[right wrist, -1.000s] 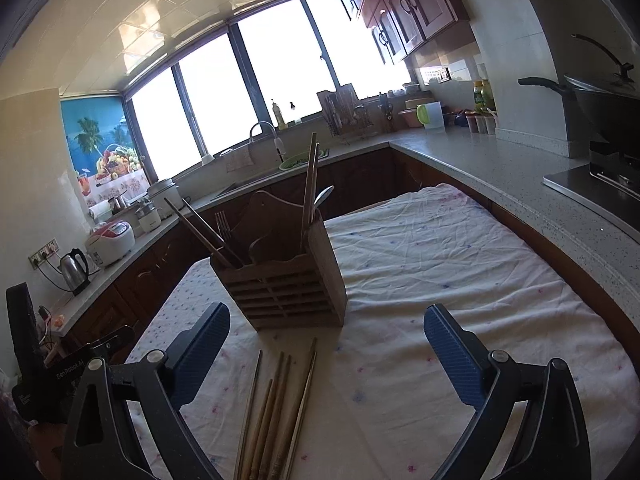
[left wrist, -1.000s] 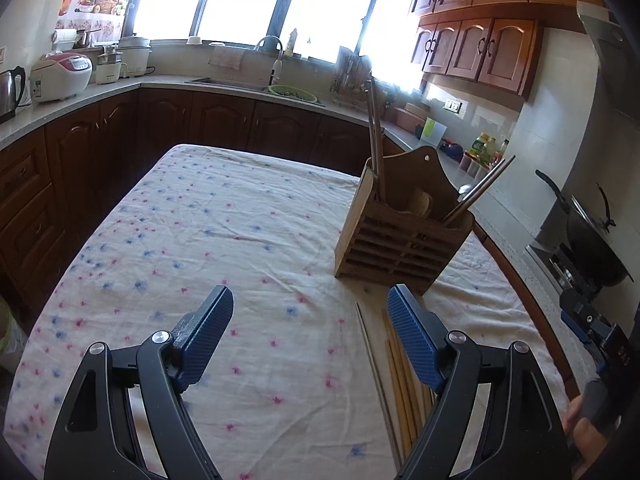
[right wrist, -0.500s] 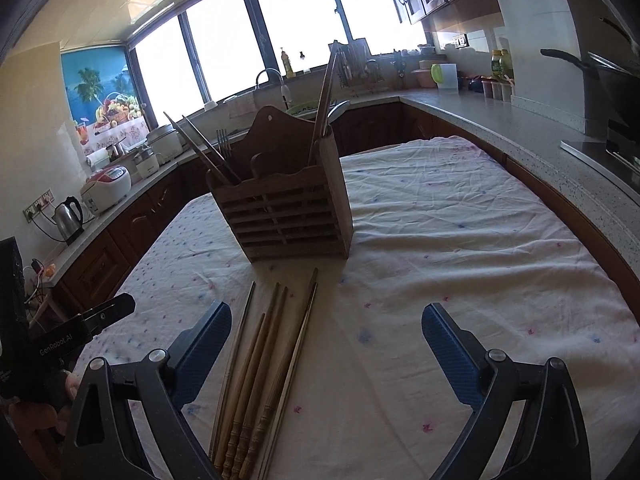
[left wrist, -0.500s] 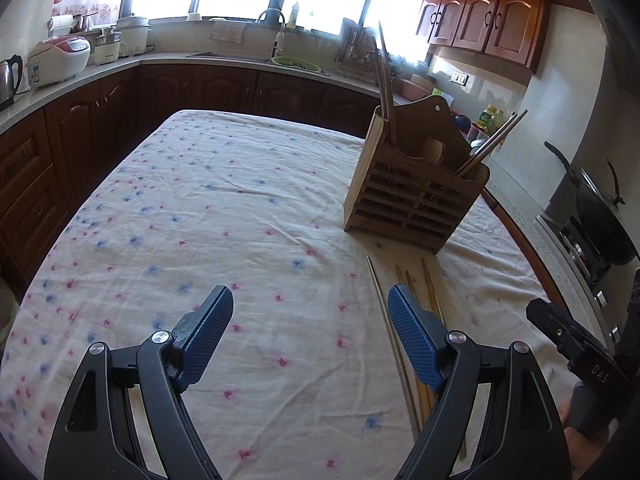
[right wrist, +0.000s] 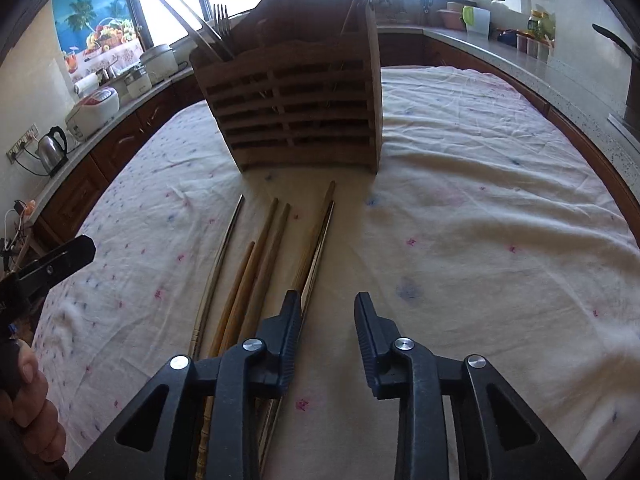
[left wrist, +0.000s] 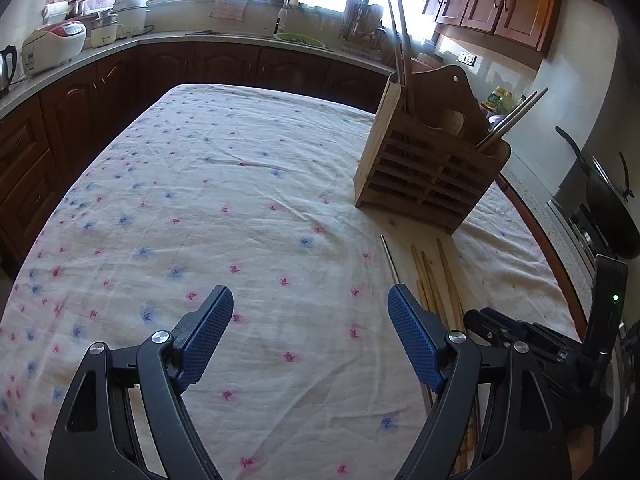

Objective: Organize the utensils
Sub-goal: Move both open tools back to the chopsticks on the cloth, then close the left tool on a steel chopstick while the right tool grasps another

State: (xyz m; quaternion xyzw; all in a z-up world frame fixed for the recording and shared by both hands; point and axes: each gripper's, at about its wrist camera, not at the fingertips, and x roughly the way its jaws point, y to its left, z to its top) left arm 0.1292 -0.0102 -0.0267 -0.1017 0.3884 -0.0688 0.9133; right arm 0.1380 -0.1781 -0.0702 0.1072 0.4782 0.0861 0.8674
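Observation:
A slatted wooden utensil holder [right wrist: 296, 108] stands on the flowered tablecloth [right wrist: 480, 200] with chopsticks and a fork standing in it; it also shows in the left wrist view [left wrist: 428, 176]. Several loose chopsticks [right wrist: 264, 248] lie on the cloth in front of it, wooden and metal, also in the left wrist view [left wrist: 434, 276]. My right gripper [right wrist: 327, 320] hovers low over their near ends, jaws part closed and empty, its left finger above the chopsticks. My left gripper [left wrist: 310, 320] is wide open and empty, left of the chopsticks.
Dark wood cabinets and a grey counter ring the table. A rice cooker [left wrist: 54, 46], kettle [right wrist: 52, 150] and sink [left wrist: 280, 12] stand at the back. A wok [left wrist: 612, 208] sits on the stove to the right.
My right gripper has dropped toward the near ends of the chopsticks and its jaws have narrowed a lot. My left gripper has tilted down toward the table and stays wide open.

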